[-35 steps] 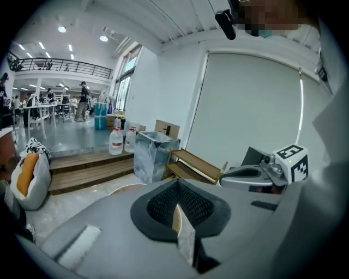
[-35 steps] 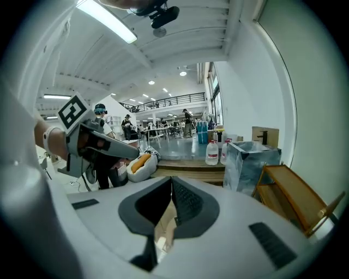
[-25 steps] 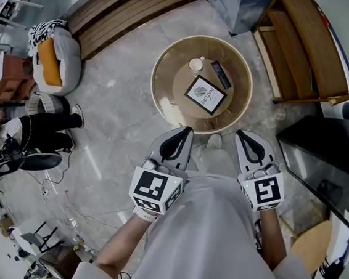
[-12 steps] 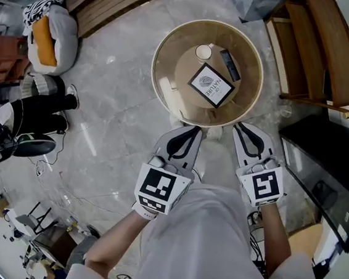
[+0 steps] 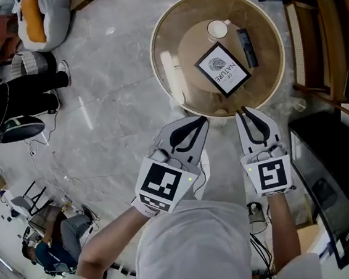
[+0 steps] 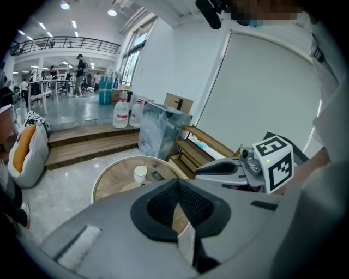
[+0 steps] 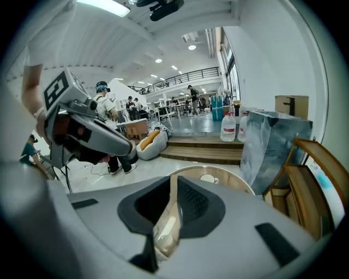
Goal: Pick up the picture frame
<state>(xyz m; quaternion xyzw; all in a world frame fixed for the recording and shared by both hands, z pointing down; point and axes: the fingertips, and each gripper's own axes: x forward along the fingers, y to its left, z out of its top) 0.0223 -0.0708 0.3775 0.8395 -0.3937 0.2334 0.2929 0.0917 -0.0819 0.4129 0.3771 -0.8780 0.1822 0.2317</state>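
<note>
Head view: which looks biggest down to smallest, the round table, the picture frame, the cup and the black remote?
1. round table, by far the largest
2. picture frame
3. cup and black remote: too alike to rank. The remote looks longer, the cup wider.

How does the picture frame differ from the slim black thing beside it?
The picture frame is broad and nearly square, with a white printed face in a dark border; the slim black object is narrow and all dark. The frame sits cornerwise near the middle; the black object lies nearer the rim. Both lie flat on the round table.
</note>
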